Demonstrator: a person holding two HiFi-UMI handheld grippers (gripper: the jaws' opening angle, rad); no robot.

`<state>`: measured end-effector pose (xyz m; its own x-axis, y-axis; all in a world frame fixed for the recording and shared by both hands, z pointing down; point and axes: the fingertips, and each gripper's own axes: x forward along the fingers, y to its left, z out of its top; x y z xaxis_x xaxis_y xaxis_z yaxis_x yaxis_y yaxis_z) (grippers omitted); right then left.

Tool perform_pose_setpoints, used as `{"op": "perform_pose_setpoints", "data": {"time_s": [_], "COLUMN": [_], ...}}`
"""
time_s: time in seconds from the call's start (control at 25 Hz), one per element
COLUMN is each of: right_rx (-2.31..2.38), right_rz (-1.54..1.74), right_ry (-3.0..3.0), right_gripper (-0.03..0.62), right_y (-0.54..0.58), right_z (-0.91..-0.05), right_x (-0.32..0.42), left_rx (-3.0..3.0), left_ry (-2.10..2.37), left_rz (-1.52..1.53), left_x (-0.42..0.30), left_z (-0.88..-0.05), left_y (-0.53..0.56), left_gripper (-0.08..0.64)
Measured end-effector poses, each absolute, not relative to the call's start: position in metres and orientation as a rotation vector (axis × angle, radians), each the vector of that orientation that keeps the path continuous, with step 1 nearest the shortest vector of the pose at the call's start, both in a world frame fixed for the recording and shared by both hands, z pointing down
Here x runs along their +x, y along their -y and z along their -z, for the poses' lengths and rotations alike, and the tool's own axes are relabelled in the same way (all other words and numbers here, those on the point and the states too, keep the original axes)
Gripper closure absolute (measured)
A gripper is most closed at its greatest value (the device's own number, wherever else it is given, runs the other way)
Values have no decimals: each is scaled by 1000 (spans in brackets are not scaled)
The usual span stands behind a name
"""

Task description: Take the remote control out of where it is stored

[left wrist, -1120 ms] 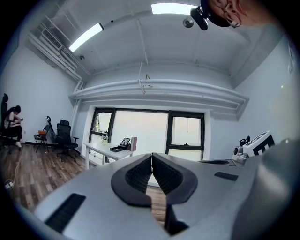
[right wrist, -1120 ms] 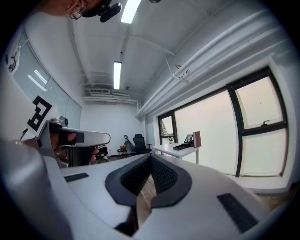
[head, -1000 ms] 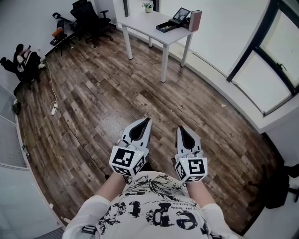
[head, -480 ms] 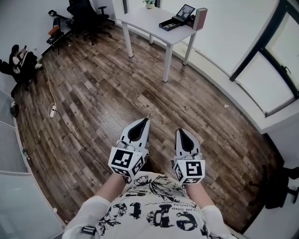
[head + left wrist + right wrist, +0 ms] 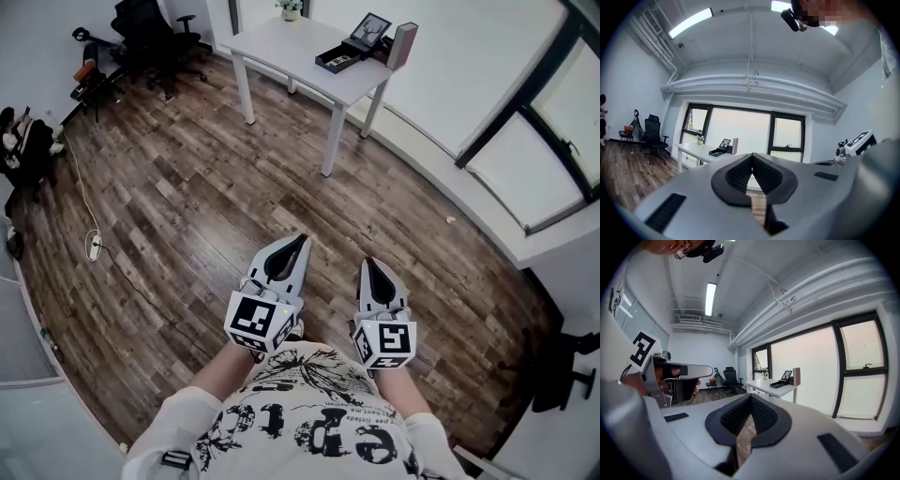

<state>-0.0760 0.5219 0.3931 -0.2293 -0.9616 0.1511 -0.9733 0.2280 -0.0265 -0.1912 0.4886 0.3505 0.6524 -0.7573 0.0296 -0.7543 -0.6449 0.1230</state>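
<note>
The left gripper (image 5: pixel 300 240) and the right gripper (image 5: pixel 367 263) hang side by side above the wooden floor (image 5: pixel 187 187), both with jaws pressed together and empty. A white table (image 5: pixel 281 42) stands well apart at twelve o'clock.

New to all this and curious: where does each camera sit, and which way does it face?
Head view: on the head, looking steeply down at the floor; shows shirt, left gripper, right gripper.
Left gripper view: on that gripper, facing table and windows past its shut jaws.
Right gripper view: likewise, past its shut jaws.
Shared: all show the table.
</note>
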Motion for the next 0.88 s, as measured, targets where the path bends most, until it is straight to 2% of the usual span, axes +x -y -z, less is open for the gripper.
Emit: {"op": "perform_pose_setpoints", "data": {"time_s": [0.24,0.88], "right_rx": [1865,1671], "right_rz": [-197,-324], "right_ry": [2339,2435], "right_gripper": [591,591], "right_y": [-480,-343], "right_z": [-401,-444], "right_x": [-108,-135], "left_rx": [2719,2607], "left_ry": [1233,1282], "left_rz": [-19,-92], "left_x": [-218,-225], "left_z": [-358,-390], "left_y": [-442,-336], "left_gripper": [551,551]}}
